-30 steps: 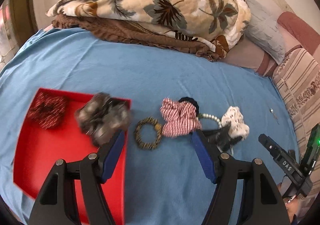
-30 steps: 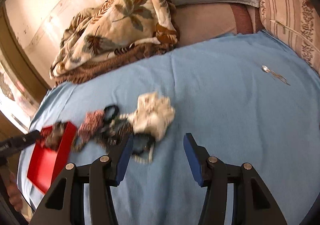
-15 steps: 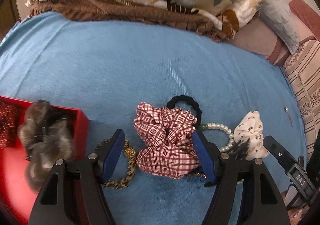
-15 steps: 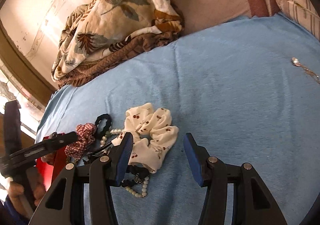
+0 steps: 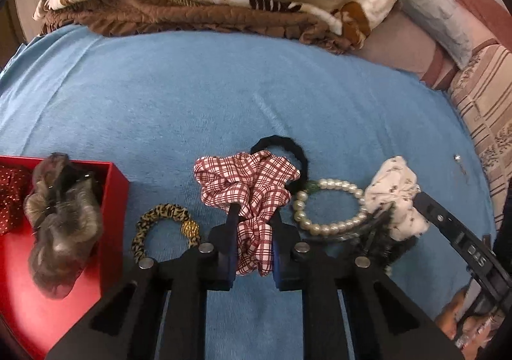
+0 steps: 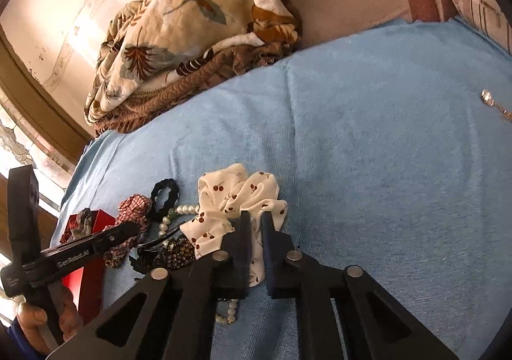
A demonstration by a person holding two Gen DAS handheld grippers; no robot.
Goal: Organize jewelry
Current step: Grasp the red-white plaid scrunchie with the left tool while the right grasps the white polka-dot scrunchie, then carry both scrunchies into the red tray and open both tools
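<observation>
Presently both grippers' fingers have just closed: left gripper [image 5: 252,225] pinches the plaid scrunchie [image 5: 246,181], right gripper [image 6: 254,232] the cherry scrunchie [image 6: 236,197]; lifting risks snagging the pearl bracelet [image 5: 329,206] lying against both.

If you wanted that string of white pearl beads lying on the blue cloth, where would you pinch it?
I would likely pinch the round pearl-bead bracelet on its open near arc, coming from above. It lies flat; its far side touches the black hair tie and its right side the white cherry-print scrunchie, so those spots are crowded.
</observation>
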